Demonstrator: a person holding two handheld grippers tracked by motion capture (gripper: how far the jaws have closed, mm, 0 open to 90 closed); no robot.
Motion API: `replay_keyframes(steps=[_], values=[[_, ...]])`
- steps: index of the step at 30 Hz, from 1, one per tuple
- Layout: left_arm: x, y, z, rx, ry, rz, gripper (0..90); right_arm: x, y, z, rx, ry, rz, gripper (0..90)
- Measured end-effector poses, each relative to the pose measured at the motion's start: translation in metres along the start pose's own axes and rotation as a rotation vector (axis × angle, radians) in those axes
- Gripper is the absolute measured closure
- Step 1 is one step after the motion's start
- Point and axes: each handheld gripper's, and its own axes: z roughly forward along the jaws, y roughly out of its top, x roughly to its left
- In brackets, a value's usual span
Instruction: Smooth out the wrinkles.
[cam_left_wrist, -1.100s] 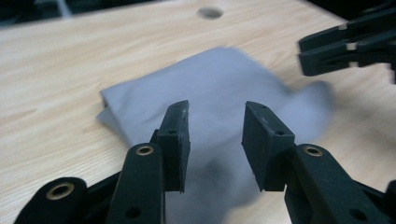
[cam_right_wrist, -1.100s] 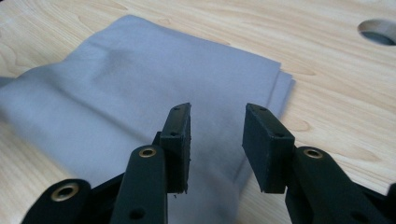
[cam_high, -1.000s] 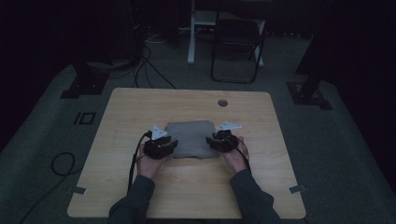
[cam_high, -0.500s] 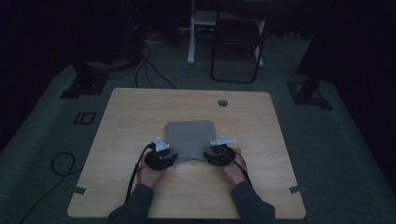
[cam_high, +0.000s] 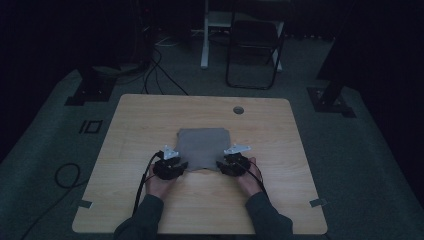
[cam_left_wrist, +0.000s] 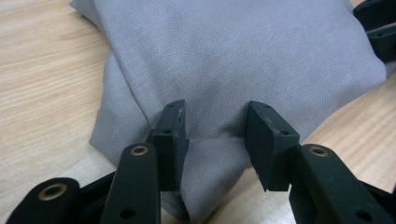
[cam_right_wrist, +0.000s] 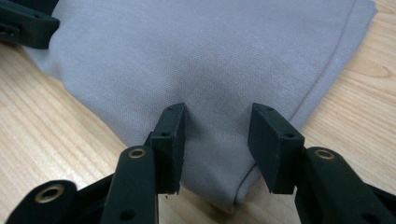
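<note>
Since a second ago I have drawn both hands back to the near edge of the grey cloth, which lies folded mid-table. Left gripper — jaws apart, straddling the near-left corner (cloth lying between the pads, not pinched). Right gripper — likewise parted over the near-right corner.
</note>
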Motion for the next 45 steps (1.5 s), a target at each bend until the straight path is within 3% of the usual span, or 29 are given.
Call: replay_keyframes(steps=[8, 19, 23, 26, 29, 31, 32, 35, 37, 39, 41, 45], values=[[0.006, 0.009, 0.009, 0.000, 0.010, -0.011, 58.0, -0.004, 0.005, 0.006, -0.007, -0.017, -0.003, 56.6], [0.005, 0.021, 0.024, -0.005, 0.022, -0.014, 58.2, -0.018, 0.009, 0.010, -0.009, -0.043, 0.014, 56.7], [0.003, 0.018, 0.021, -0.002, 0.005, 0.005, 58.0, -0.022, 0.006, 0.007, -0.006, -0.052, 0.005, 56.7], [0.001, 0.010, 0.010, -0.005, 0.003, 0.046, 57.2, -0.027, 0.000, 0.001, -0.009, -0.058, -0.002, 56.7], [0.005, 0.002, 0.001, -0.001, 0.012, 0.060, 54.8, -0.034, -0.004, -0.003, -0.008, -0.048, 0.031, 56.2], [0.010, -0.005, -0.007, -0.025, 0.026, 0.054, 54.9, -0.037, -0.007, -0.005, -0.012, -0.040, 0.048, 56.2], [0.014, -0.007, -0.011, -0.032, 0.028, 0.049, 55.1, -0.040, -0.010, -0.008, -0.019, -0.021, 0.087, 56.8], [0.022, -0.009, -0.024, -0.052, 0.054, 0.021, 55.1, -0.042, -0.015, -0.014, -0.044, -0.021, 0.109, 56.7], [0.027, -0.010, -0.029, -0.054, 0.061, 0.009, 55.0, -0.045, -0.022, -0.026, -0.078, -0.034, 0.133, 56.0], [0.032, -0.014, -0.031, -0.044, 0.071, -0.004, 55.0, -0.046, -0.025, -0.030, -0.080, -0.044, 0.130, 55.3], [0.040, -0.021, -0.033, -0.030, 0.081, -0.051, 55.0, -0.050, -0.035, -0.043, -0.088, -0.072, 0.134, 54.7], [0.046, -0.025, -0.036, -0.028, 0.101, -0.082, 55.0, -0.056, -0.040, -0.051, -0.095, -0.099, 0.144, 53.8]])
